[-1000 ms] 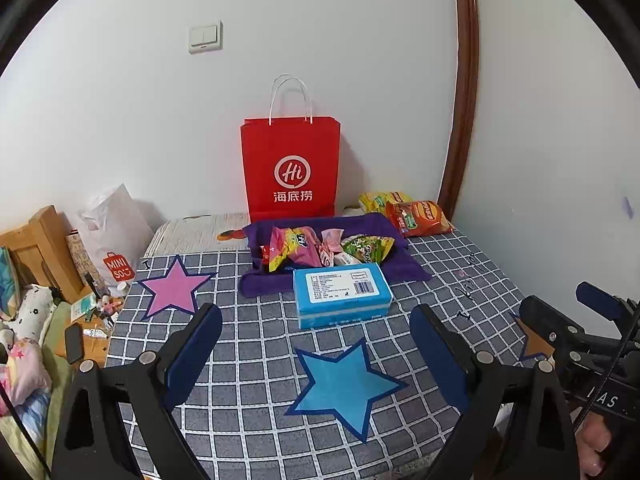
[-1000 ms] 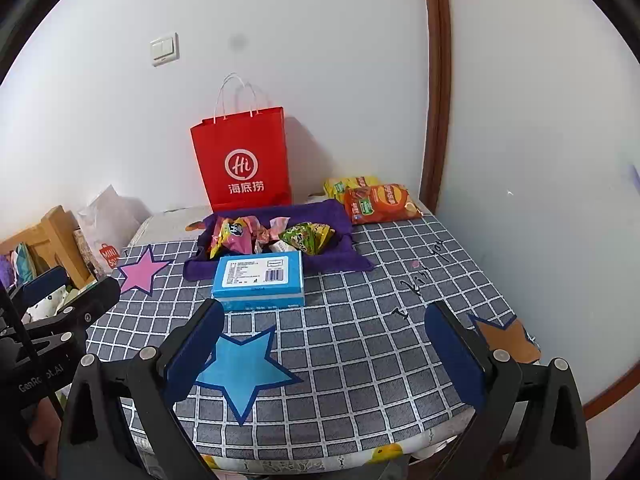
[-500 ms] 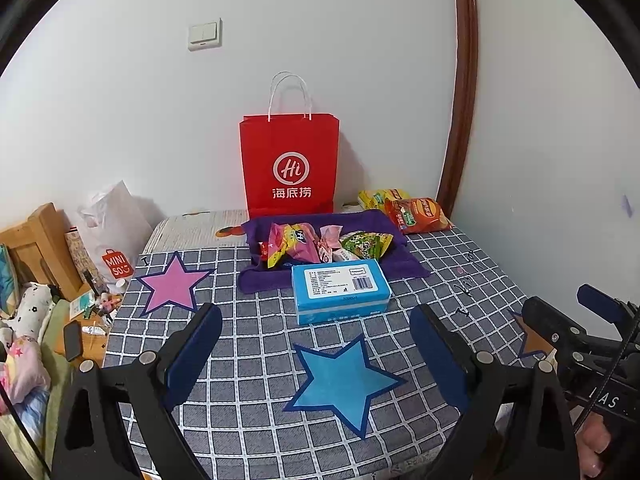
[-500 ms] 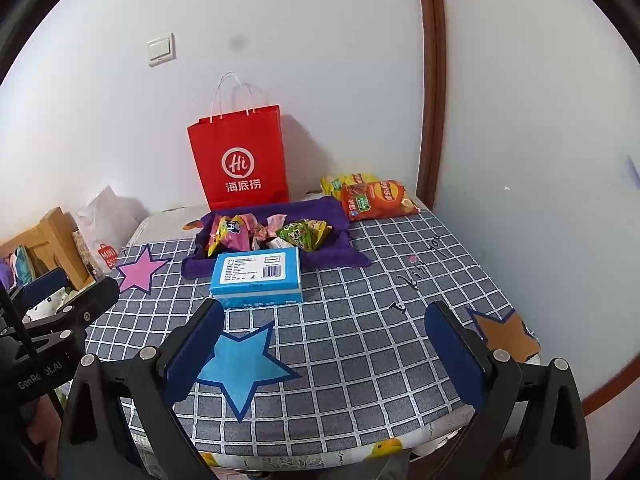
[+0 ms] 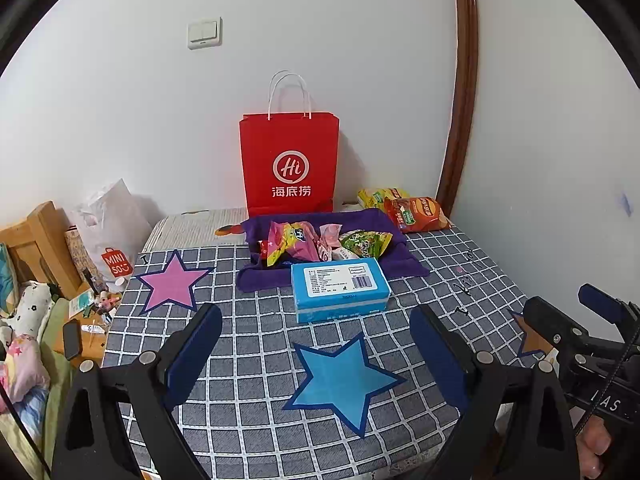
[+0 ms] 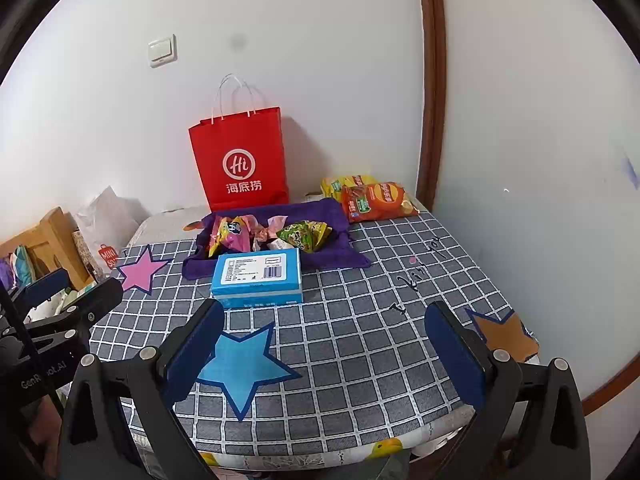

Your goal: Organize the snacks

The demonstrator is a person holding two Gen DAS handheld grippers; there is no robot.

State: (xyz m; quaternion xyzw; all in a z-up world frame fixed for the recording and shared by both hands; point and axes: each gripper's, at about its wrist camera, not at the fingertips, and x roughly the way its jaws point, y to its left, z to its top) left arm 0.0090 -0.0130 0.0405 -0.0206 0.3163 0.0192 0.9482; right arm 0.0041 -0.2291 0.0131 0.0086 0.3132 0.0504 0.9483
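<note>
Several small snack packets (image 5: pixel 320 242) (image 6: pixel 272 234) lie in a heap on a purple cloth (image 5: pixel 372 222) (image 6: pixel 320 210) at the back of the table. A blue box (image 5: pixel 340 288) (image 6: pixel 258 272) lies just in front of the cloth. Two chip bags, orange (image 5: pixel 418 214) (image 6: pixel 378 202) and yellow (image 5: pixel 378 196) (image 6: pixel 344 182), lie at the back right. A red paper bag (image 5: pixel 290 164) (image 6: pixel 240 160) stands behind the cloth. My left gripper (image 5: pixel 316 354) and right gripper (image 6: pixel 324 354) are both open and empty, over the table's near edge.
The table has a grey checked cover (image 5: pixel 248 340) (image 6: pixel 360 320) with pink (image 5: pixel 172 284), blue (image 5: pixel 340 380) and orange (image 6: pixel 504 334) stars. White walls and a brown door frame (image 5: pixel 460 120) stand behind. Clutter and a white Miniso bag (image 5: pixel 112 232) sit to the left.
Both grippers have drawn back slightly from the table and tilted a little; the scene sits marginally lower and farther. Nothing on the table has moved.
</note>
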